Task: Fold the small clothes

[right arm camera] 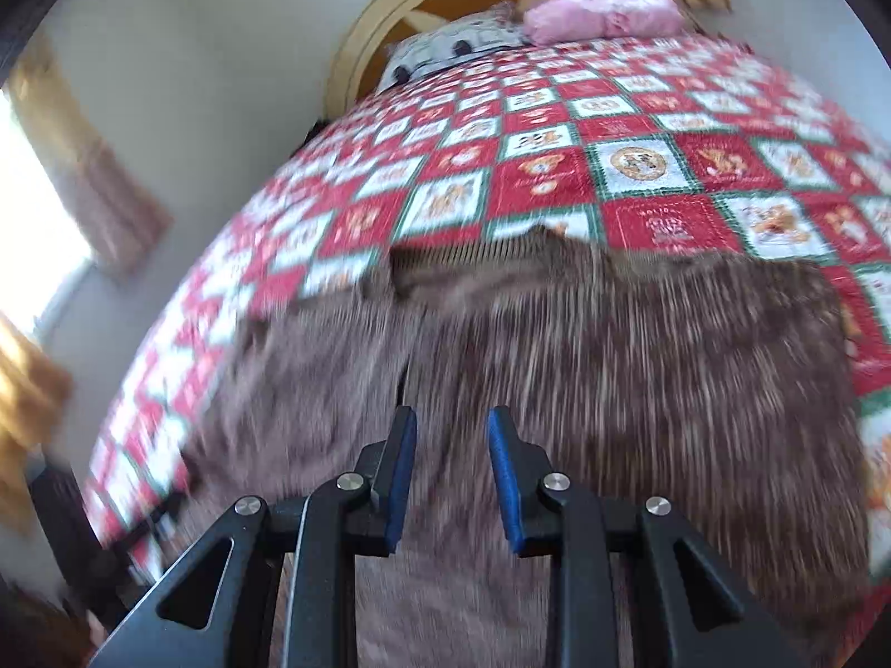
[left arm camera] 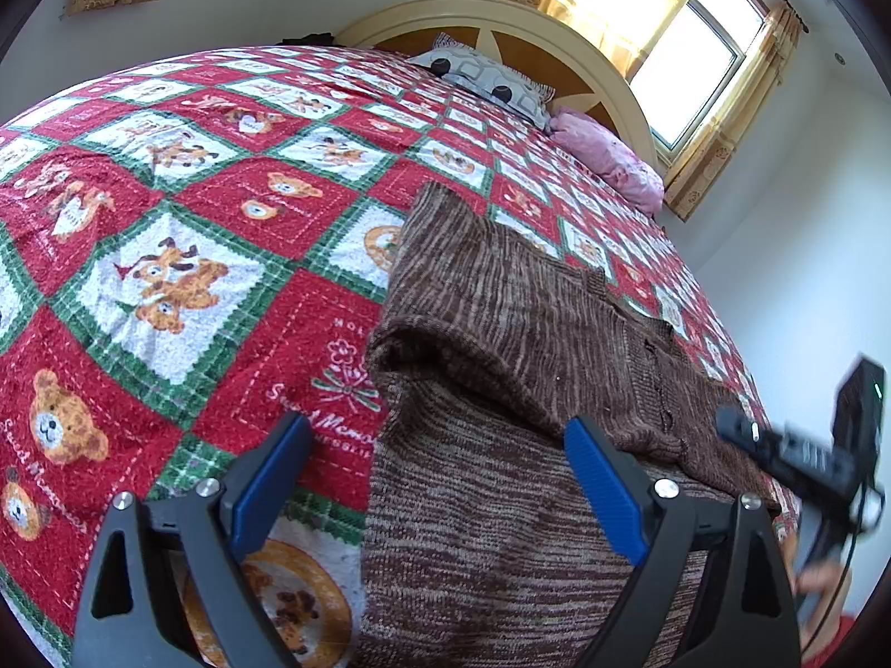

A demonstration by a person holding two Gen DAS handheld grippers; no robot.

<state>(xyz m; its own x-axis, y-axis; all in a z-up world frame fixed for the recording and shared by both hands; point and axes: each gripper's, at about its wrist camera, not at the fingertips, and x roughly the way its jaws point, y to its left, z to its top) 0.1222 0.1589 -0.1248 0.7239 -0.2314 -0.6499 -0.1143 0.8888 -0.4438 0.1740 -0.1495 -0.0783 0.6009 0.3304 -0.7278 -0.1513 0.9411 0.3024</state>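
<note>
left hand-held gripper (left arm camera: 437, 465), right hand-held gripper (right arm camera: 451, 462): black frames, blue ribbed pads, silver screws.

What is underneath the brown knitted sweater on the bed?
The brown sweater lies on the red teddy-bear quilt, which shows all around it. Whatever lies directly beneath the knit is covered.

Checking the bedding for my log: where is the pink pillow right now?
The pink pillow lies at the head of the bed against the headboard, right of the grey patterned pillow in both views, on the side nearest the window.
</note>
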